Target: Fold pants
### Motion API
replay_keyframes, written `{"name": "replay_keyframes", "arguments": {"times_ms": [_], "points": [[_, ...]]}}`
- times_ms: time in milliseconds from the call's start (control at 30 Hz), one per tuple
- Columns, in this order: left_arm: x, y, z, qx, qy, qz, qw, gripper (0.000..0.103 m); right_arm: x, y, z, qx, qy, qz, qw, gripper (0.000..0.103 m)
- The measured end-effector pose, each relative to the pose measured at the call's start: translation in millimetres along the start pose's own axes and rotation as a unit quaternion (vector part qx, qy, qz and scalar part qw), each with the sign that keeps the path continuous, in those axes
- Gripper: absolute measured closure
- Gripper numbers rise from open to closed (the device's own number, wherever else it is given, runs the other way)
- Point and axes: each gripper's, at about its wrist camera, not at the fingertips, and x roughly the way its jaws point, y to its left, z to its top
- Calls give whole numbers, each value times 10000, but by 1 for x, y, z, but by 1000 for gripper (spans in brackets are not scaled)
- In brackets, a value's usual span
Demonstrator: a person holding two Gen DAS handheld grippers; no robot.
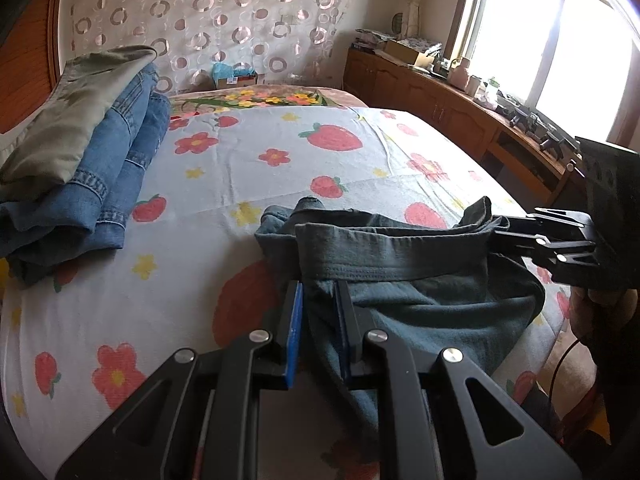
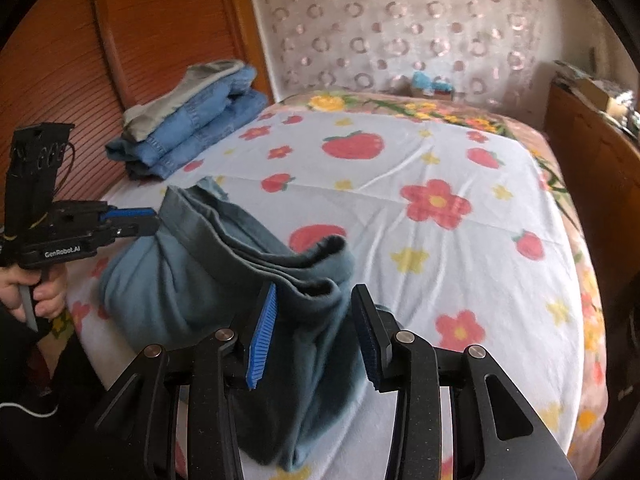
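Note:
Dark teal pants [image 1: 420, 304] lie bunched at the near edge of the bed, waistband [image 1: 392, 248] stretched sideways between both grippers. My left gripper [image 1: 320, 292] is shut on the fabric just below the waistband, which fills the narrow gap between its blue pads. In the right wrist view it [image 2: 154, 218] holds the waistband's left end. My right gripper [image 2: 314, 292] has the other, folded end of the pants [image 2: 180, 280] bunched between its pads, and they press on it. From the left wrist view it [image 1: 500, 232] clamps the waistband's right end.
A stack of folded blue jeans with a khaki garment on top [image 1: 100, 152] [image 2: 192, 128] sits at the bed's far left. The strawberry-and-flower sheet [image 1: 240, 160] stretches beyond the pants. A wooden cabinet [image 1: 440, 108] lines the window side. A hand [image 2: 44, 292] grips the left tool.

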Motion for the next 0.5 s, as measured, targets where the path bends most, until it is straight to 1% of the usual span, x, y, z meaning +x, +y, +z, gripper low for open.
{"name": "replay_keyframes", "arguments": {"times_ms": [33,133,233,267,300,333,367,400,467,500], "points": [[0,-1,1,5,-3,4,10000,89,2,2,3,-40,9,37,10000,94],[0,-1,1,-16,-15,10,10000,89,-1,7,11,-158,-162,125,9997,97],[-3,-5,2,-59,-46,-102,9999,89,0,10,23,-230,-254,-58,9994,98],[-4,-6,2,-55,-54,-112,9999,87,1,11,27,-237,-294,-166,9991,98],[-5,-8,2,-34,-66,-108,9999,84,3,11,29,-227,-303,-219,9990,98],[-7,-9,3,2,-104,-114,9999,75,4,10,32,-209,-310,-351,9987,98],[-9,-11,3,20,-138,-126,9998,71,7,8,34,-150,-264,-580,9979,98],[-10,-12,4,29,-153,-133,9998,70,10,5,35,-78,-216,-663,9975,98],[-13,-13,4,35,-202,-145,9997,64,14,0,35,37,-140,-640,9978,98],[-14,-14,4,41,-213,-151,9997,64,15,-1,34,68,-138,-657,9977,98]]}}
